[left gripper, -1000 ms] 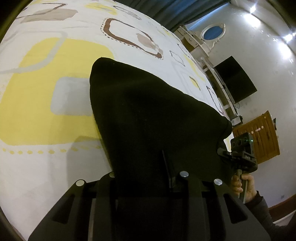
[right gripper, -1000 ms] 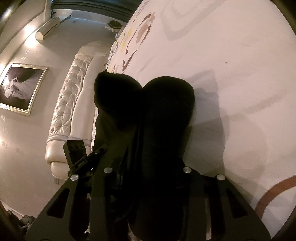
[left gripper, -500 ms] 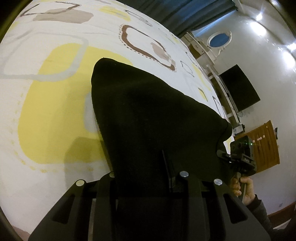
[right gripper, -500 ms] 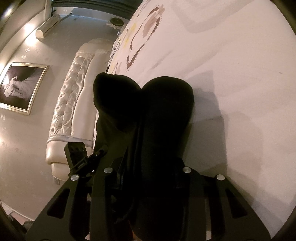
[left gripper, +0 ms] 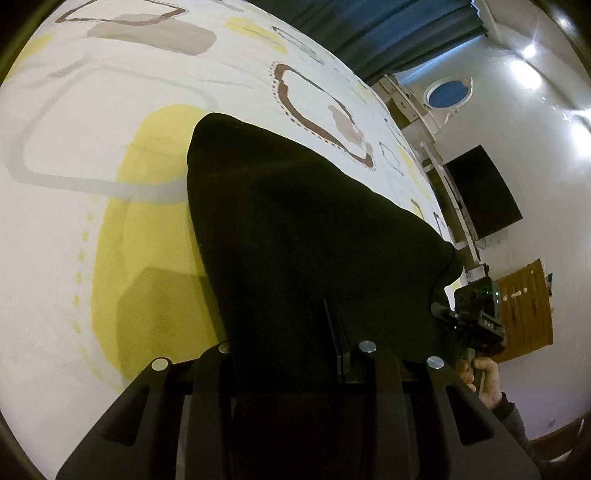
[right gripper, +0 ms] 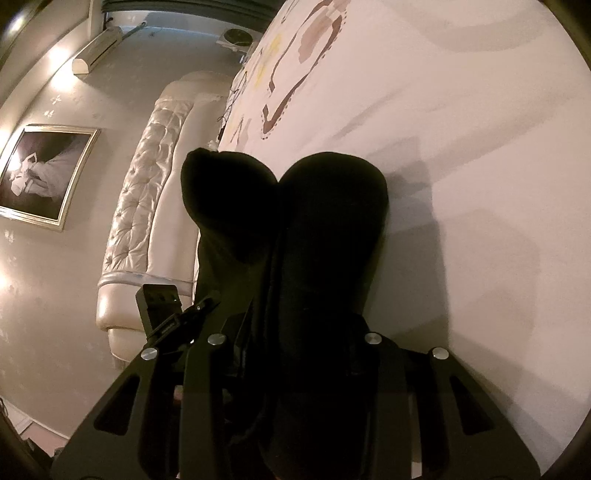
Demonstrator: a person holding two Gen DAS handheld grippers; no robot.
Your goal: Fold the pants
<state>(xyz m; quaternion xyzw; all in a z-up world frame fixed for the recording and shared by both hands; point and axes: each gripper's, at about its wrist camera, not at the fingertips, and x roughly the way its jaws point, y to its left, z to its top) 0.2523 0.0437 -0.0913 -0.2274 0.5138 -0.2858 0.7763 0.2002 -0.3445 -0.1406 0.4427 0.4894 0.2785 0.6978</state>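
The black pants [left gripper: 295, 229] hang stretched between both grippers above the patterned bed sheet [left gripper: 74, 221]. My left gripper [left gripper: 295, 354] is shut on one end of the pants; the cloth covers its fingers. The other end runs to my right gripper [left gripper: 476, 325], seen at the right edge with the hand that holds it. In the right wrist view the pants [right gripper: 314, 221] bunch in two rounded lobes over my right gripper [right gripper: 295, 343], which is shut on them. My left gripper [right gripper: 166, 314] shows at the lower left there.
The bed sheet [right gripper: 480, 147] is white with yellow, grey and brown shapes. A tufted cream headboard [right gripper: 147, 206] and a framed picture [right gripper: 40, 177] stand beyond the bed. A dark TV [left gripper: 484, 192], a wooden cabinet [left gripper: 528, 314] and curtains [left gripper: 369, 33] show on the other side.
Both grippers have carried the pants forward over the sheet; the yellow patch and brown ring have slid closer and lower in the left wrist view. Both grips are unchanged.
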